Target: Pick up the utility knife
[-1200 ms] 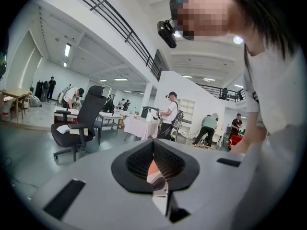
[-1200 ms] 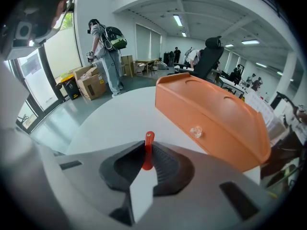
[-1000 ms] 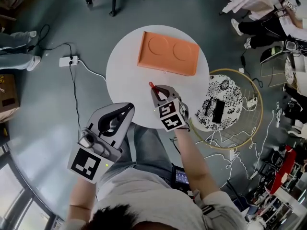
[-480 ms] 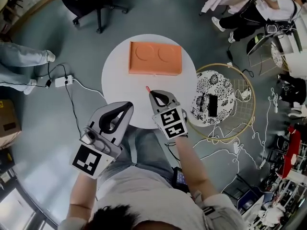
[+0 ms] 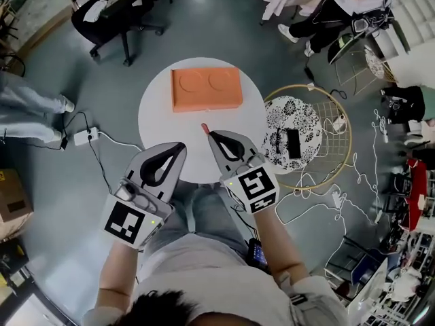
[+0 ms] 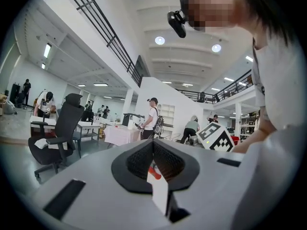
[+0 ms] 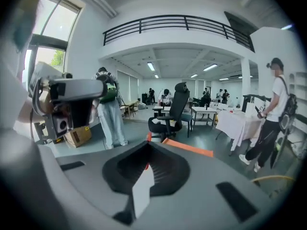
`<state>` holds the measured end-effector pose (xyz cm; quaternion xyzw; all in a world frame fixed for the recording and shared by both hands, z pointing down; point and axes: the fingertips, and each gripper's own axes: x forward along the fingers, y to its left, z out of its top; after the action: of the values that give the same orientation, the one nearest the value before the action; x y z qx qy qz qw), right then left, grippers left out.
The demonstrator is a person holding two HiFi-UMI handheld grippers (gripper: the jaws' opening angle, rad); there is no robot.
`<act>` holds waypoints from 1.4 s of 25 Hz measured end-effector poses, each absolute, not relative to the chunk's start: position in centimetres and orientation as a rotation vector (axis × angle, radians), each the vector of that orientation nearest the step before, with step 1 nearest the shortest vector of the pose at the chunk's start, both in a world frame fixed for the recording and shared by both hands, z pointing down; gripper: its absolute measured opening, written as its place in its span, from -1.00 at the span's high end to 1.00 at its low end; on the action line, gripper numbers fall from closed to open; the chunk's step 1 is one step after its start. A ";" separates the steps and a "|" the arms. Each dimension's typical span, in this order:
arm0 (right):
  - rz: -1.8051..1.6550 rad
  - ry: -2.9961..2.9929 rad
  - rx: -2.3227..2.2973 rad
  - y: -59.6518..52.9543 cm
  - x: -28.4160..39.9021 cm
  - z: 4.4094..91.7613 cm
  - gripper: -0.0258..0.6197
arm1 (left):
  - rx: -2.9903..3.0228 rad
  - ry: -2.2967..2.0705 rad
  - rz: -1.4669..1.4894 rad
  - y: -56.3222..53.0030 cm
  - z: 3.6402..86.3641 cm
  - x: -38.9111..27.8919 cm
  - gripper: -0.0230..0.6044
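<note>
Head view: red-tipped utility knife [image 5: 204, 127] sat clamped in closed right gripper [image 5: 211, 135], long axis along jaws, pointing toward orange rectangular tray [image 5: 206, 89]; left gripper [image 5: 180, 146] closed, empty, farther.

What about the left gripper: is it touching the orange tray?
Apart. The head view shows the left gripper at the round table's near edge, with bare white tabletop between it and the orange tray.

Looks like a big open-plan lab or workshop hall: high white ceiling with round lights [image 6: 159, 40], mezzanine railing [image 7: 177, 25], office chairs [image 7: 170, 111], desks [image 7: 206, 112], power strip [image 5: 85, 137] on grey floor [image 5: 81, 66].
</note>
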<state>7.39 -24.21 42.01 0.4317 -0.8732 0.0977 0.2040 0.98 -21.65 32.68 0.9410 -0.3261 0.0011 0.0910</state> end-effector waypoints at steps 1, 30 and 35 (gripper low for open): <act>0.264 -2.454 1.221 -23.9 7.3 41.0 0.91 | 2.805 -0.958 -0.001 -21.5 32.4 1.1 0.89; -0.023 -2.630 1.583 -15.2 5.3 26.2 0.91 | 3.040 -0.602 -0.037 -17.0 28.1 2.5 0.89; -0.022 -2.640 1.606 -14.3 4.5 26.1 0.91 | 3.045 -0.582 -0.031 -16.4 28.1 1.8 0.89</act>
<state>4.54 -14.30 26.10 0.5195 -0.8540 -0.0072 0.0259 1.85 -16.41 28.08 0.9819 -0.1878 -0.0100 0.0205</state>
